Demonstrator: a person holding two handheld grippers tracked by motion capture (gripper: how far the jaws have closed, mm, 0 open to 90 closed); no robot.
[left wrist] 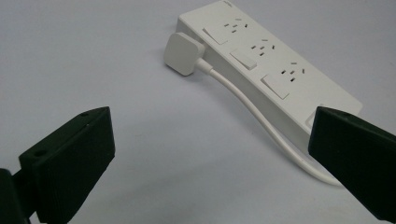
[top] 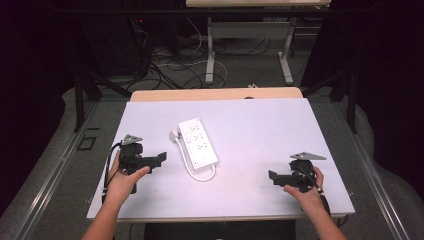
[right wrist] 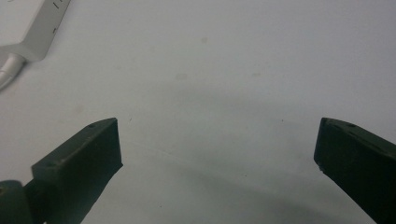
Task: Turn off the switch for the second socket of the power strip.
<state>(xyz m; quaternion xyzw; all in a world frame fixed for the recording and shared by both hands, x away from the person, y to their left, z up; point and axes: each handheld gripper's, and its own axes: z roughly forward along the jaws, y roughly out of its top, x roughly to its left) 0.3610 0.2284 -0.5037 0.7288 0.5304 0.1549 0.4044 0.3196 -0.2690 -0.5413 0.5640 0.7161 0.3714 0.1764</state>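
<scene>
Power strip: I'm seeing it cropped at the corner in the right gripper view.
Plug: I'm reading it clearly in the left gripper view.
Left gripper: spread, gripping nothing.
Right gripper: spread, gripping nothing.

- A white power strip is lying flat on the white table, face up, showing three socket groups with rocker switches; it is sitting ahead of the left gripper's jaws, toward the right one.
- Its white plug is resting against the strip's side, its cord running alongside toward the right jaw.
</scene>
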